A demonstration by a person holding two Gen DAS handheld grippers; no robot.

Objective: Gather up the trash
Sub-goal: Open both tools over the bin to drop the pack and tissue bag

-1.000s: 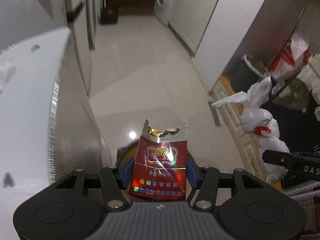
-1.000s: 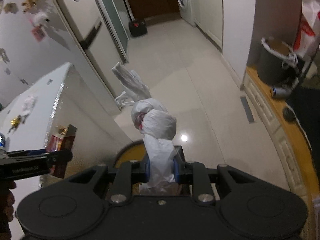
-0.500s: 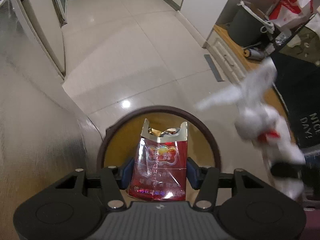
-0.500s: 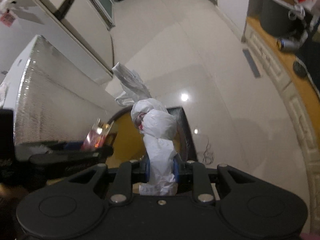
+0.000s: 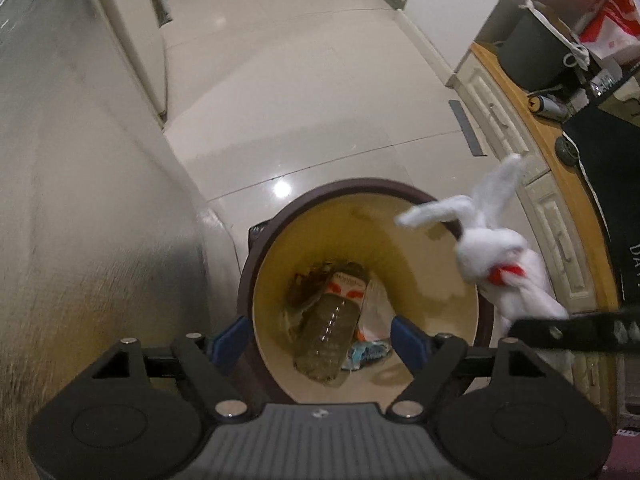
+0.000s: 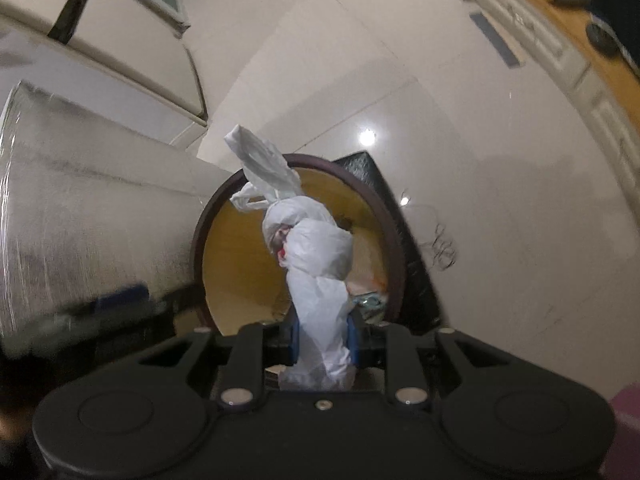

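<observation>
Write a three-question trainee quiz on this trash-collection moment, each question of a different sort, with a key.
1. True or false: the left gripper has something between its jaws.
2. Multiple choice: what does the right gripper hold? A) a clear bottle B) a knotted white plastic bag C) a red packet
3. Short answer: what lies at the bottom of the round bin?

Key:
1. False. The jaws are opening, with nothing between them, only the bin below.
2. B, the knotted white plastic bag, above the bin's opening.
3. A clear plastic bottle lying among wrappers and other scraps.
</observation>
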